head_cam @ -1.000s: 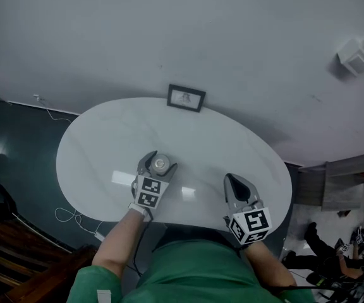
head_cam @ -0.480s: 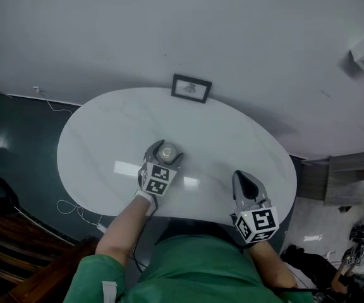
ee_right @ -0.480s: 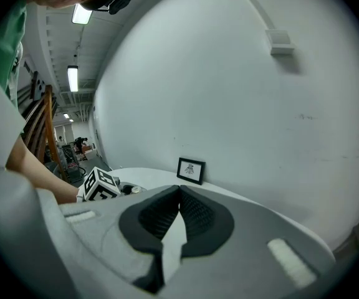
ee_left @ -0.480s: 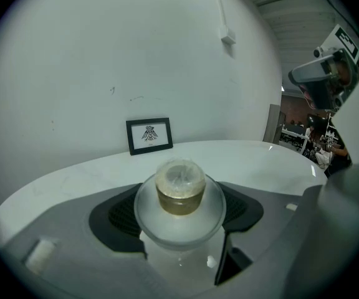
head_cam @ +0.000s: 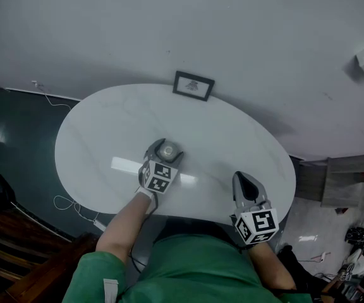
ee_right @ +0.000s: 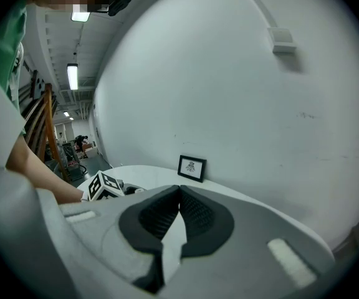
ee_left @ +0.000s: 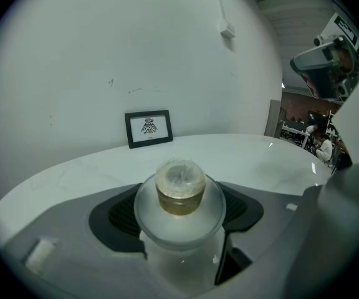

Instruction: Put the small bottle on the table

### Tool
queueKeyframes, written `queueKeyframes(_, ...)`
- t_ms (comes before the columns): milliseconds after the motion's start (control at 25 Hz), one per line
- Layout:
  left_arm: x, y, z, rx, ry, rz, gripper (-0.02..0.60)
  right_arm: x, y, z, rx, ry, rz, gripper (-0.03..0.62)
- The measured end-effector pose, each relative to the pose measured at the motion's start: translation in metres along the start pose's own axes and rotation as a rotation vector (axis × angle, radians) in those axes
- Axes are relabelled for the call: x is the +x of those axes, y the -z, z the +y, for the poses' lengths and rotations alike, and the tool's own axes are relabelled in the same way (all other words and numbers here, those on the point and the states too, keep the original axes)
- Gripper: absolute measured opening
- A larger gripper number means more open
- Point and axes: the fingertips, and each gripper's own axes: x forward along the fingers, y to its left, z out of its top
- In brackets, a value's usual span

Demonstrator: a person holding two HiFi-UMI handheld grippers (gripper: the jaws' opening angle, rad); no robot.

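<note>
A small frosted bottle (ee_left: 178, 229) with a yellowish round cap stands upright between the jaws of my left gripper (ee_left: 179, 213), which is shut on it. In the head view the bottle (head_cam: 168, 149) shows from above at the tip of the left gripper (head_cam: 163, 153), over the middle of the white oval table (head_cam: 106, 137). Whether the bottle's base touches the tabletop is hidden. My right gripper (head_cam: 246, 183) hovers at the table's near right edge, shut with nothing in it; its pads (ee_right: 195, 213) meet at the tips.
A small black-framed picture (head_cam: 193, 86) leans against the white wall at the table's far edge, also seen as the picture (ee_left: 148, 128) ahead of the left gripper. Cables lie on the dark floor (head_cam: 18, 144) to the left. Wooden steps are at the lower left.
The left gripper with the bottle has shifted slightly forward and right over the table. The right gripper has stayed near the front right edge, barely moving.
</note>
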Motion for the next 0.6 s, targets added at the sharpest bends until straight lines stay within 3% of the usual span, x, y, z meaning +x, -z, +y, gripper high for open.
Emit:
queueKeyframes(360, 0.0027, 0.0040, -0.0029, 0.020, -0.008, -0.005, 0.350, 0.0072, 0.0037, 0.0063, -0.004, -0.030, 0.023, 0.003)
queueKeyframes(600, -0.0067, 0.0024, -0.0039, 0.027, 0.006, -0.003, 0.385, 0.0100, -0.0019, 0.0067, -0.005, -0.049, 0.008, 0.003)
